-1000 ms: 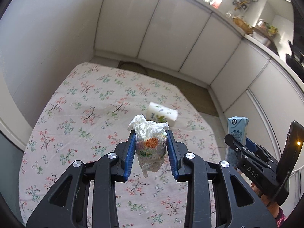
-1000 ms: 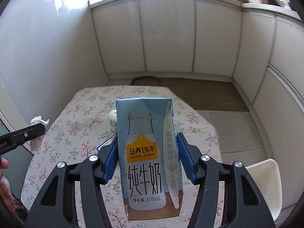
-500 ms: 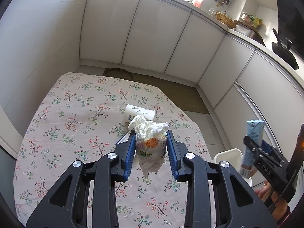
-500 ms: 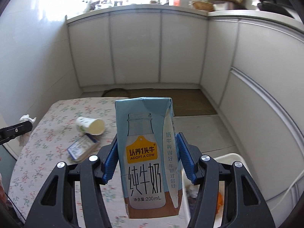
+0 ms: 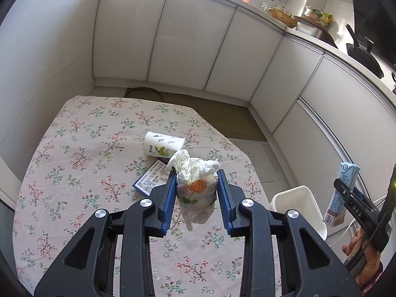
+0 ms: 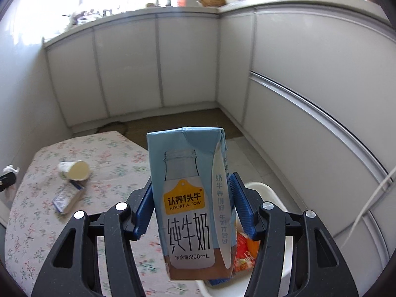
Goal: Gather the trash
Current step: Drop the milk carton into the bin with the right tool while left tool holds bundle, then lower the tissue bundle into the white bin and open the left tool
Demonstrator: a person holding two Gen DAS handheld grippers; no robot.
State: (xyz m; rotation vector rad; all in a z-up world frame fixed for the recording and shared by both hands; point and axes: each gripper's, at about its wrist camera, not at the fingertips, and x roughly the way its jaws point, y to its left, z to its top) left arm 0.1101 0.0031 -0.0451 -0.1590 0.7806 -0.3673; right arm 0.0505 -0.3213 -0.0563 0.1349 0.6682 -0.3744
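Note:
My left gripper (image 5: 196, 198) is shut on a crumpled white tissue wad (image 5: 195, 188) with a flower print, held above the floral table (image 5: 81, 148). My right gripper (image 6: 191, 205) is shut on a light-blue milk carton (image 6: 188, 198), held upright over a white trash bin (image 6: 269, 193) that has orange wrappers (image 6: 243, 255) inside. The carton (image 5: 342, 193) and bin (image 5: 297, 198) also show at the right of the left wrist view. A tipped paper cup (image 5: 163, 146) and a small blue-edged box (image 5: 151, 180) lie on the table.
The bin stands on the floor off the table's right edge. White cabinets (image 5: 188, 44) line the far and right sides. A brown floor mat (image 5: 222, 118) lies beyond the table. A white cable (image 6: 371, 198) hangs right of the bin.
My right gripper has carried the carton rightward off the table to above the bin. My left gripper has pulled back and up with the tissue, so more table shows.

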